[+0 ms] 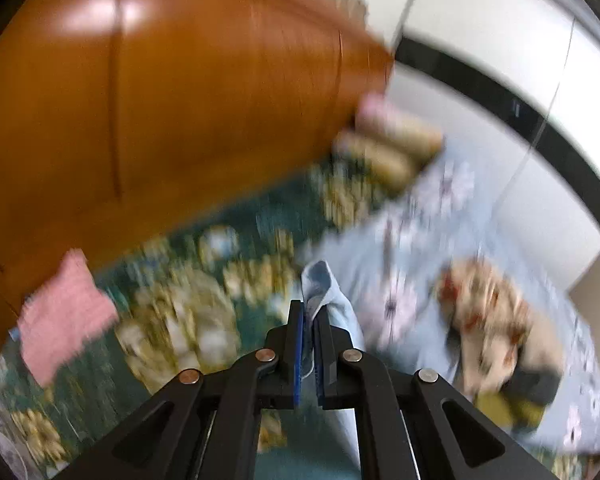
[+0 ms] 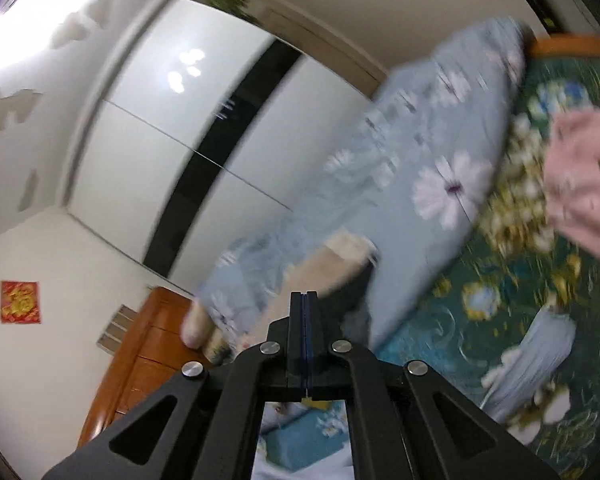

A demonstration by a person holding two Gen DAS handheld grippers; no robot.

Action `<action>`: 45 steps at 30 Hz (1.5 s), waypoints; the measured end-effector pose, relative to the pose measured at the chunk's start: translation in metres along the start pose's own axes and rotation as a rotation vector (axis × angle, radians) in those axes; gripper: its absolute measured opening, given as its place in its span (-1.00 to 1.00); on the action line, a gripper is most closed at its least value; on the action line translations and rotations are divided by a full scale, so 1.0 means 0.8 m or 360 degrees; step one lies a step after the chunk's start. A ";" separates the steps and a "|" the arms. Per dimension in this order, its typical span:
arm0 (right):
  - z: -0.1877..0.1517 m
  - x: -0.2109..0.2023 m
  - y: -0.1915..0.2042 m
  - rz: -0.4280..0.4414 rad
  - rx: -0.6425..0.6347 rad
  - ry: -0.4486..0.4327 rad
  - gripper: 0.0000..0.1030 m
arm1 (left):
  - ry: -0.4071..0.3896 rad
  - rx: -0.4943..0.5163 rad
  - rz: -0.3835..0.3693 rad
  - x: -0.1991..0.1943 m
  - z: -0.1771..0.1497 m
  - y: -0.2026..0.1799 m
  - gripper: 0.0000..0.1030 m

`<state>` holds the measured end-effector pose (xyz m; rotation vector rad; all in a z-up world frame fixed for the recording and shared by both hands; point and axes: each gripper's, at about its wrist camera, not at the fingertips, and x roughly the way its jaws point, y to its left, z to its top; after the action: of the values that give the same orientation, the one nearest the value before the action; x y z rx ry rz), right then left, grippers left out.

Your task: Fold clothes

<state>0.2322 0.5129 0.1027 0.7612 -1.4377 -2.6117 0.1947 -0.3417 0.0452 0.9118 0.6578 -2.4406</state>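
Left wrist view shows my left gripper (image 1: 309, 322) clamped on a light blue garment (image 1: 332, 300) above the bed (image 1: 260, 320) — blurred. My right gripper (image 2: 305, 312) is pressed together, empty — a pink garment (image 2: 580, 184) lies at the bed's edge.

White sliding wardrobe (image 2: 204, 152), wooden headboard (image 1: 160, 92), seemingly a bedroom.

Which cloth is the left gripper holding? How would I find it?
Start at the bed's dark green flowered cover. Above it, the left gripper is shut on a light blue garment with a darker lining. The pink cloth nearby lies loose; only the blue one sticks up between the black fingers.
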 end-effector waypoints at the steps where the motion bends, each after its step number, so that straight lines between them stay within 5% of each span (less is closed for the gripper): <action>1: -0.009 0.015 -0.010 -0.0016 0.0032 0.0044 -1.00 | 0.0043 0.0024 0.0033 0.020 -0.008 -0.004 -0.90; 10: -0.129 0.167 -0.030 -0.0330 -0.0102 0.0696 -0.96 | 0.0364 0.0003 0.0145 0.100 -0.044 0.017 -0.81; 12: -0.155 0.197 -0.020 -0.0401 -0.0197 0.0823 -0.95 | 0.0400 -0.0001 0.0125 0.099 -0.054 0.023 -0.50; 14: -0.181 0.224 -0.018 -0.0445 -0.0260 0.0965 -0.95 | 0.0429 -0.0001 0.0101 0.093 -0.068 0.030 0.11; 16: -0.209 0.247 -0.020 -0.0497 -0.0313 0.1105 -0.89 | 0.0458 0.0004 0.0086 0.084 -0.086 0.038 0.12; 19: -0.250 0.270 -0.037 -0.0619 -0.0340 0.1302 -0.59 | 0.0554 0.0014 -0.0004 0.077 -0.116 0.032 0.12; 24: -0.291 0.290 -0.060 -0.0726 -0.0297 0.1479 -0.57 | 0.0760 0.0172 -0.0319 0.100 -0.175 -0.044 0.12; 27: -0.307 0.302 -0.064 -0.0771 -0.0306 0.1518 -0.56 | 0.0875 0.0239 -0.0449 0.132 -0.208 -0.098 0.12; 31: -0.315 0.306 -0.073 -0.0760 -0.0192 0.1518 -0.57 | 0.0996 0.0240 -0.0440 0.176 -0.240 -0.139 0.11; 33: -0.319 0.303 -0.070 -0.0721 -0.0186 0.1509 -0.93 | 0.1024 0.0245 -0.0439 0.184 -0.249 -0.150 0.06; 34: -0.318 0.301 -0.066 -0.0700 -0.0193 0.1495 -0.96 | 0.1037 0.0249 -0.0437 0.186 -0.253 -0.154 -0.18; 35: -0.314 0.297 -0.061 -0.0678 -0.0209 0.1473 -0.97 | 0.1049 0.0253 -0.0435 0.189 -0.257 -0.159 -0.69; 36: -0.311 0.293 -0.056 -0.0655 -0.0225 0.1451 -0.98 | 0.1045 0.0274 -0.0426 0.188 -0.259 -0.164 -0.87; 38: -0.304 0.287 -0.045 -0.0610 -0.0248 0.1406 -0.99 | 0.0990 0.0329 -0.0436 0.174 -0.252 -0.175 -0.91; 45: -0.233 0.257 0.016 -0.0321 -0.0239 0.1125 -0.99 | 0.0616 0.0386 -0.0801 0.061 -0.156 -0.210 -0.92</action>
<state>0.1337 0.3017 -0.0493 1.6499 -0.9811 -2.1595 0.1277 -0.1505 -0.0258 1.4938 0.8137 -2.8546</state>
